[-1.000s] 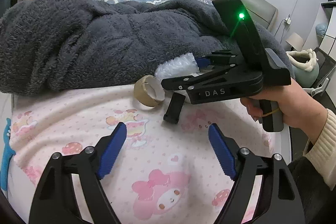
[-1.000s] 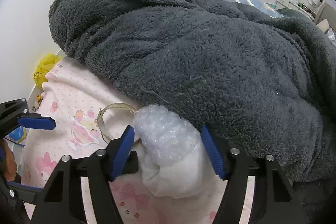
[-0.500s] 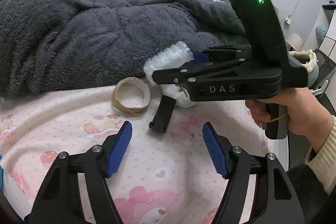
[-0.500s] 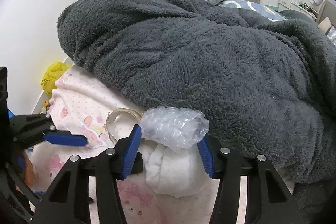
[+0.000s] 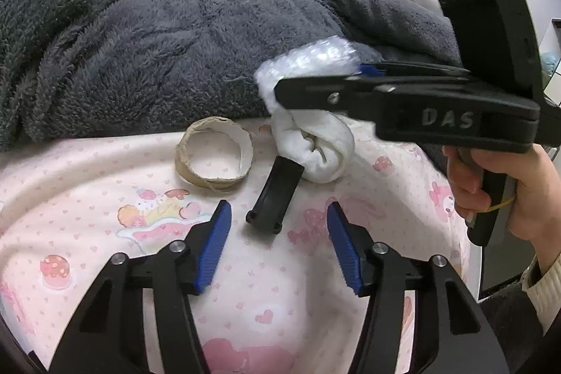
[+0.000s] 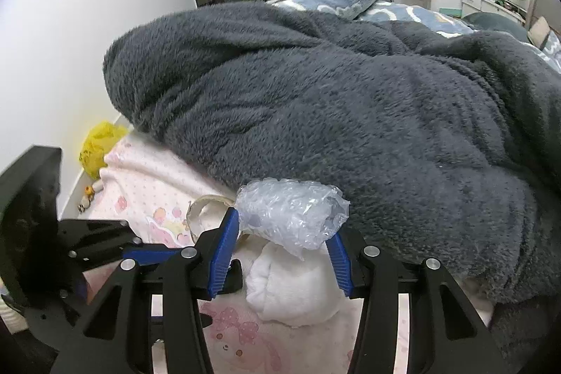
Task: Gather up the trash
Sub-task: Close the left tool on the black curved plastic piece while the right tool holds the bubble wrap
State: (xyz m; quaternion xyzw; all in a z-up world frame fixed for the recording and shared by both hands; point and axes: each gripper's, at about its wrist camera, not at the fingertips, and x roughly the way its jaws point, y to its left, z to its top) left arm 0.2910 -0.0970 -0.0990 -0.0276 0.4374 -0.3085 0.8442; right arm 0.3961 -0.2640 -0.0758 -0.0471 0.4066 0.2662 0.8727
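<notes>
A crumpled wad of bubble wrap is raised just above a rolled white cloth. My right gripper is shut on the wad, its jaws still closing and both blue pads pressing its sides. From the left wrist view that same right gripper hangs over the bed with the bubble wrap in it. A cardboard tape ring and a small black plastic piece lie on the pink sheet. My left gripper is open, its jaws closing. The black piece's near end lies between its fingertips, untouched.
A thick grey fleece blanket is heaped across the back of the bed. The pink cartoon sheet spreads out in front, with the bed edge at the right. A yellow bag lies on the floor by the wall.
My right gripper closed on the bubble wrap and lifted it off the white cloth. My left gripper moved forward and down toward the black piece, and its jaws narrowed.
</notes>
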